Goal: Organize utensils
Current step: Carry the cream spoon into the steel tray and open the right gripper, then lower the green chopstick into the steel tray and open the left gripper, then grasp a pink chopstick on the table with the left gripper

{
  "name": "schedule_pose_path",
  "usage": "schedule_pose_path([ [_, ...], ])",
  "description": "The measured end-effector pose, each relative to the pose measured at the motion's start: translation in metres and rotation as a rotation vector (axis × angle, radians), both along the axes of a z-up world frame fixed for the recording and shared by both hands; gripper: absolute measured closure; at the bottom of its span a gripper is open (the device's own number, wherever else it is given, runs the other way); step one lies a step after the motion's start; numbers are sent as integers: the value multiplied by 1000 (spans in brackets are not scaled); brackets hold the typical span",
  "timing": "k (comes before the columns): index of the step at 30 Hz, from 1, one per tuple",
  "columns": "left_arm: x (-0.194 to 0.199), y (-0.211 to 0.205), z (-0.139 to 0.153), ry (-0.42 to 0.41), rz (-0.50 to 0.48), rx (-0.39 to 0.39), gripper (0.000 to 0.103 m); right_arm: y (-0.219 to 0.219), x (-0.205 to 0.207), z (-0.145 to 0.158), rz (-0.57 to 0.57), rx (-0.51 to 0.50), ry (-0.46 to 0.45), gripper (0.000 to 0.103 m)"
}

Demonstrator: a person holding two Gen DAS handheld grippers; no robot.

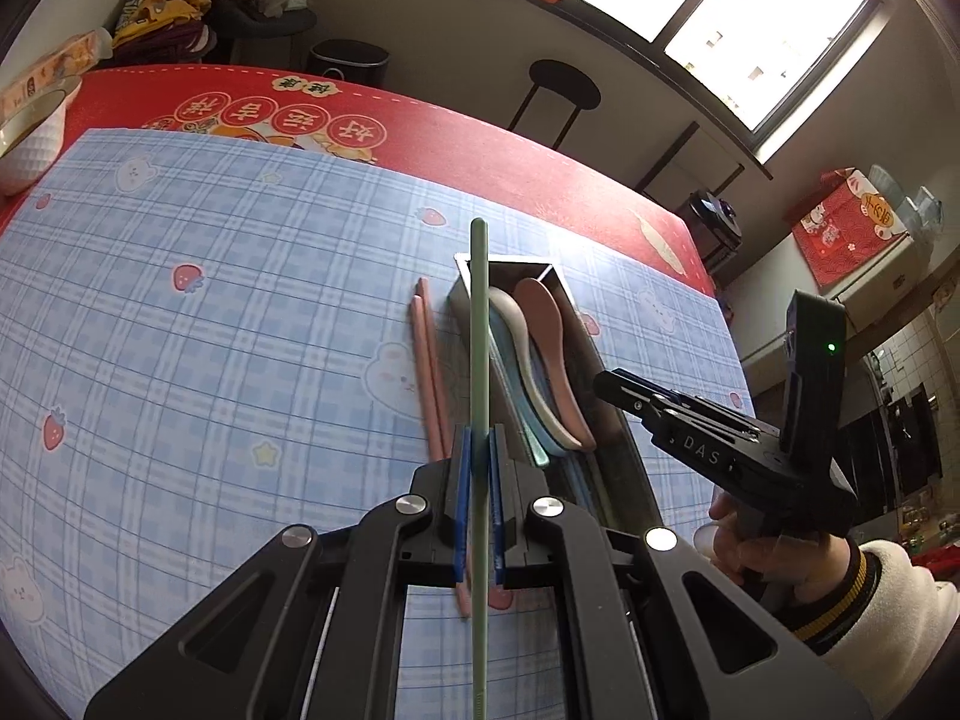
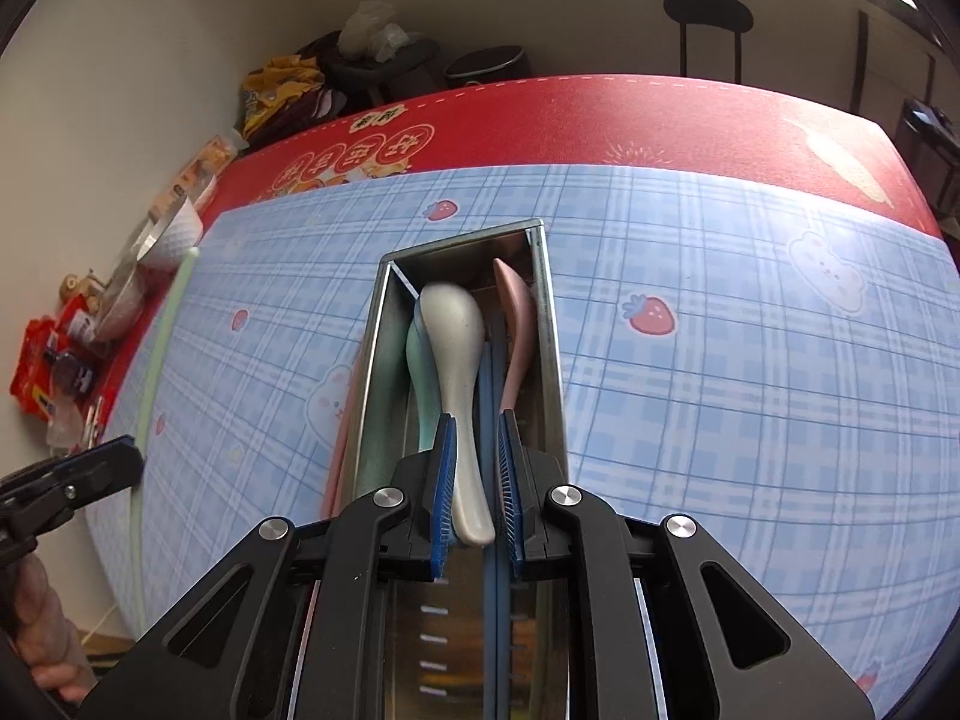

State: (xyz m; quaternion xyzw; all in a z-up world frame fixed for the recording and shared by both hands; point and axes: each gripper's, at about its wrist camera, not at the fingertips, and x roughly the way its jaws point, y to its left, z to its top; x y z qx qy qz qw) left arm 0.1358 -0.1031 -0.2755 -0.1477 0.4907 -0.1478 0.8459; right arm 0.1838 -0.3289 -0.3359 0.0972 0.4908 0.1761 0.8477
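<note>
The long box (image 2: 549, 324) was shiny metal, and the white spoon (image 2: 453, 348) inside looked smooth, matt and speckled. At nine o'clock from the box, the pink chopsticks (image 1: 429, 372) looked like matt plastic on the smooth checked cloth (image 1: 210, 330).

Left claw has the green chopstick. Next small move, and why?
Probably swing the left claw right and lower the green chopstick into the metal tray. It is clamped above the tray's left wall, and the spoons already lie inside. The right claw sits open around the pale spoon's handle, so keep clear.
</note>
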Motion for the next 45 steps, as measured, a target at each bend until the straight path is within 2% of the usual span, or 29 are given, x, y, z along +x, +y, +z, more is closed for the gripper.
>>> schedule_pose_path([
  [3,8,-20,-9,26,-13,-24,97,-15,-12,7,-49,-3,-16,76],
  [5,14,-33,-16,46,-12,-34,97,-24,-19,11,-75,-6,-24,60],
  [9,27,-54,-27,92,5,-39,97,-39,-26,15,-110,-43,-25,51],
  [17,50,-82,-54,166,60,-41,97,-75,-33,20,-168,-42,-24,50],
  [20,54,-88,-64,199,80,-15,97,-88,-37,20,-201,-32,-20,50],
  [24,54,-95,-74,229,71,7,97,-104,-46,20,-262,5,-23,50],
  [27,51,-102,-73,220,42,10,97,-110,-52,15,-293,26,-4,50],
  [29,51,-103,-69,211,22,11,89,-111,-54,13,-307,29,4,50],
  [35,47,-72,-36,119,10,12,79,-106,-64,17,-343,54,8,50],
  [38,44,-50,-23,72,14,33,78,-99,-66,18,-343,66,14,50],
  [41,39,-24,-22,51,30,73,78,-89,-67,17,-330,67,19,50],
  [45,31,2,-36,91,44,72,79,-78,-70,16,-308,76,24,50],
])
